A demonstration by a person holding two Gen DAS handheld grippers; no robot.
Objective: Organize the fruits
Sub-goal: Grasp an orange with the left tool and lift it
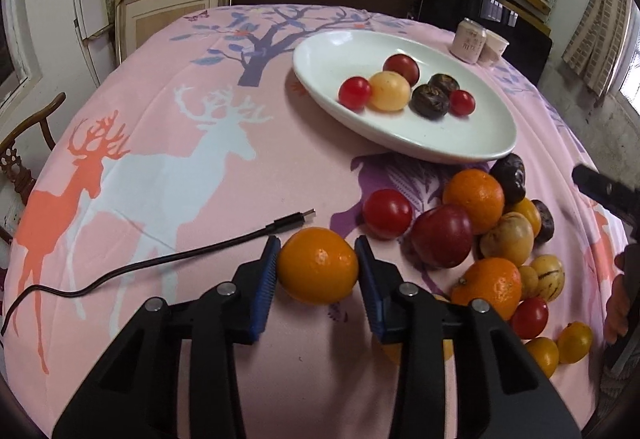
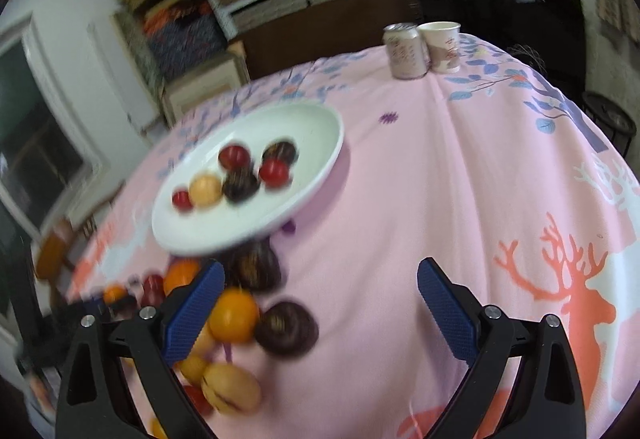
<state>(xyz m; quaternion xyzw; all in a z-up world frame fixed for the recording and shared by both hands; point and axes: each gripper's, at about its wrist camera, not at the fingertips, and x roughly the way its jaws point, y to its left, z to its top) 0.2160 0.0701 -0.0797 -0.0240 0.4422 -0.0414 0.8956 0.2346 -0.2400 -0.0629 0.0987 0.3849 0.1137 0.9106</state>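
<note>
In the left wrist view my left gripper point(image 1: 317, 243) is shut on an orange point(image 1: 318, 265), its blue pads pressed against both sides, low over the pink tablecloth. Right of it lies a pile of fruit point(image 1: 476, 235): oranges, red tomatoes, yellow and dark ones. Beyond sits a white oval plate point(image 1: 340, 51) holding several small fruits. In the blurred right wrist view my right gripper point(image 2: 322, 265) is open and holds nothing. Its left finger stands beside a small orange fruit point(image 2: 234, 315) and a dark fruit point(image 2: 286, 327), below the plate point(image 2: 312, 127).
A black USB cable point(image 1: 160, 259) trails across the cloth left of my left gripper. A drink can point(image 2: 406, 51) and a paper cup point(image 2: 442, 47) stand at the table's far edge. A wooden chair point(image 1: 24, 159) is at the left; shelves fill the back wall.
</note>
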